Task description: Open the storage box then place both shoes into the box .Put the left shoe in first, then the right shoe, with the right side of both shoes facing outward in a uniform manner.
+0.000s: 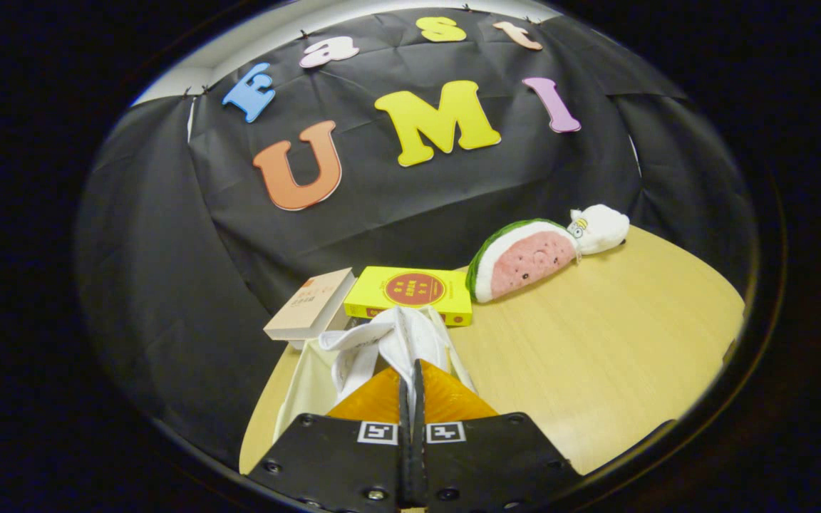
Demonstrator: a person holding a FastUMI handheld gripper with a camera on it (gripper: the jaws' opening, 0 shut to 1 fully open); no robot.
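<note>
Gripper, fingers pressed together on a fold of white fabric, apparently a white cloth shoe, its lower part hidden behind them; beyond on the pale wooden table, a beige book, yellow book, watermelon-slice plush and white plush.

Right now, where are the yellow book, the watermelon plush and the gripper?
yellow book (pixel 410 291): gripper view, on its top cover, beyond the fingers.
watermelon plush (pixel 530 260): gripper view, on its pink cut face.
gripper (pixel 410 370): gripper view, between the closed fingertips, pinching white fabric (pixel 396 340).
</note>
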